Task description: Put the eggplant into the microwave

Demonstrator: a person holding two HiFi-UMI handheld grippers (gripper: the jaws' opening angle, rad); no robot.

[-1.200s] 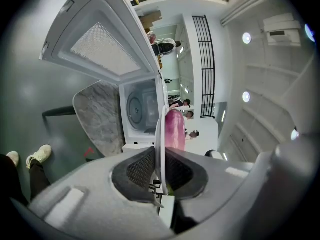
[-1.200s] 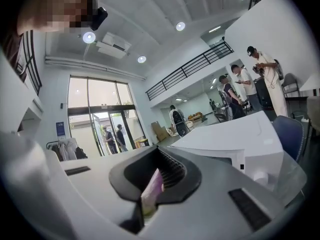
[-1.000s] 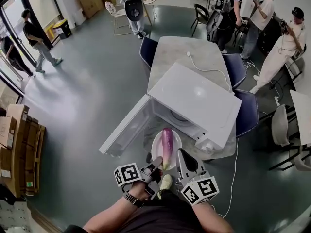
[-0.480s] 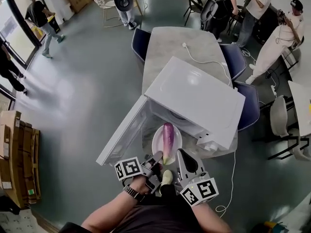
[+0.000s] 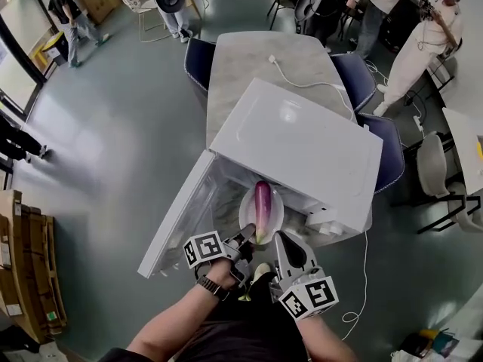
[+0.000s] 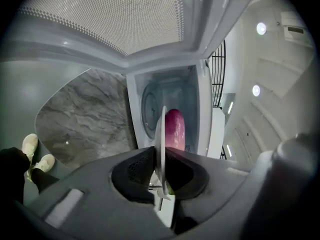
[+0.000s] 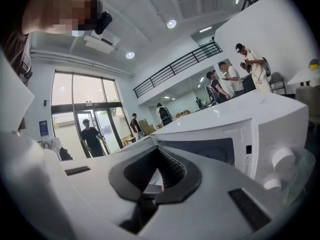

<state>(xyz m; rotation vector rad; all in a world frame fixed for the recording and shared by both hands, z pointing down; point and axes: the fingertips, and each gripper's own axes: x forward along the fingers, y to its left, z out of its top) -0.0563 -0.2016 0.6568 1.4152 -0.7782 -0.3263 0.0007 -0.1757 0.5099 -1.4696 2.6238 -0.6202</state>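
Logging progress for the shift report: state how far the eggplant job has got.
Done: microwave door open. In hand: left gripper clamps the plate by its rim, eggplant lying on it at the microwave mouth. Left: slide the plate fully inside and let go.

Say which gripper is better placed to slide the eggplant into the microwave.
The left gripper: its jaws clamp the rim of the plate carrying the eggplant, right at the open microwave. The right gripper is shut on nothing, off to the side.

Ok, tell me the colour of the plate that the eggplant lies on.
Plain white: the plate shows best in the head view.
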